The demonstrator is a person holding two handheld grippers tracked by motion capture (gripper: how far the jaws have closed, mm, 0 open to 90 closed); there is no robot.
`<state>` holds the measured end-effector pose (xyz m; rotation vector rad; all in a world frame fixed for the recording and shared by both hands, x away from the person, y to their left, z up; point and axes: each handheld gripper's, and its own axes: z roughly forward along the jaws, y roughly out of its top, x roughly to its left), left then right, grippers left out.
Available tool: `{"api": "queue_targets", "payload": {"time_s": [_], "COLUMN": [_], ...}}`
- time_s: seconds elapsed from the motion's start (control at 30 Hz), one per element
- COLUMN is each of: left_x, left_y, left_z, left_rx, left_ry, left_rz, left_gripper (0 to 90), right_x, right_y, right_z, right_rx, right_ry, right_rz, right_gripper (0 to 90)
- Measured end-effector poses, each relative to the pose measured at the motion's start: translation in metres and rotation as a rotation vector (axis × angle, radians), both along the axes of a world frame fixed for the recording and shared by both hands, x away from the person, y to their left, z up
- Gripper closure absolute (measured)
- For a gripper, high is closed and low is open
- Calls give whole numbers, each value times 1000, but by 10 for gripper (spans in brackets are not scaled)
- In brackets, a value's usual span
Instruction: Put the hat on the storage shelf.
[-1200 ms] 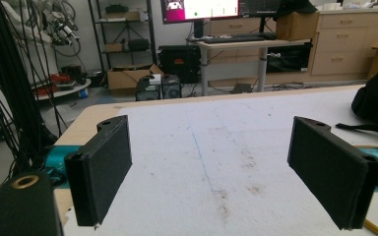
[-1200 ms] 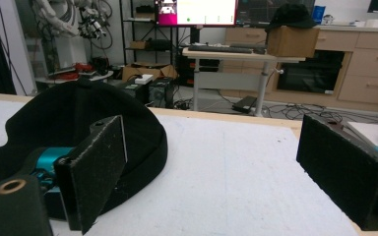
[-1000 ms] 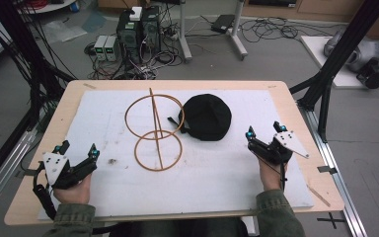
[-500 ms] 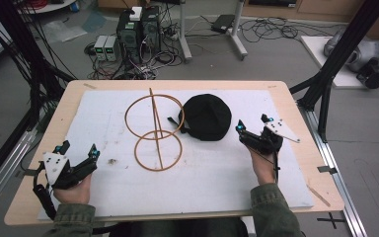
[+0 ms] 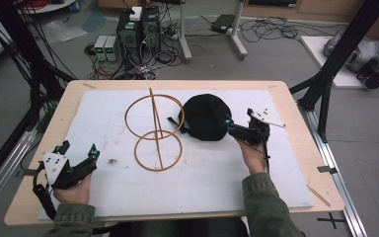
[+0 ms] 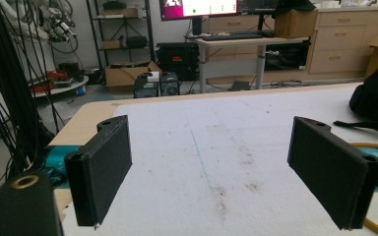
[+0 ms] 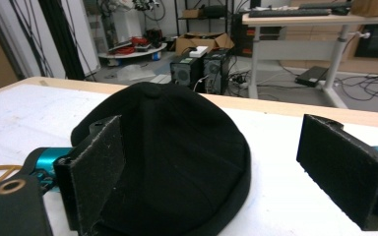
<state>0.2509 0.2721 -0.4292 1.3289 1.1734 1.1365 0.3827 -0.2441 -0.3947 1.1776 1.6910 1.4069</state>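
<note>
High view: desk [image 5: 296, 106] carries a white sheet [image 5: 212, 170]. Black cap [image 5: 205, 117] sits right of centre. Wooden hoop stand [image 5: 155, 129] lies just left of it, a strap from the cap touching the upper ring. Right gripper [image 5: 239, 129] at the cap's right edge, jaws released. Left gripper [image 5: 79, 160] lower left of the frame, well apart from the stand, jaws spread.

Left gripper view: jaws wide, nothing between them but stained sheet. Cap at right edge of the frame, hoop showing lower right.

Right gripper view: jaws open; cap [image 7: 162, 162] fills the centre, near the left jaw. Contact cannot be told.
</note>
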Motion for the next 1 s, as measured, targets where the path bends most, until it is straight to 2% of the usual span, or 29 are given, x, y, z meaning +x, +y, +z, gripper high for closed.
{"api": "queue_targets", "payload": {"time_s": [0.2, 0.63, 1.0], "left_x": [0, 1, 1], "left_y": [0, 0, -2], "left_z": [0, -1, -1], "left_rx": [3, 6, 17], "left_ry": [3, 15, 17], "left_rz": [-3, -11, -14], "left_gripper": [170, 170, 171], "right_x": [10, 36, 53], "right_y": [9, 25, 46], "right_z": [2, -3, -9], "right_rx": [-18, -60, -126], "right_ry": [18, 100, 158], "right_rz": [29, 56, 81], "right_gripper": [107, 107, 107]}}
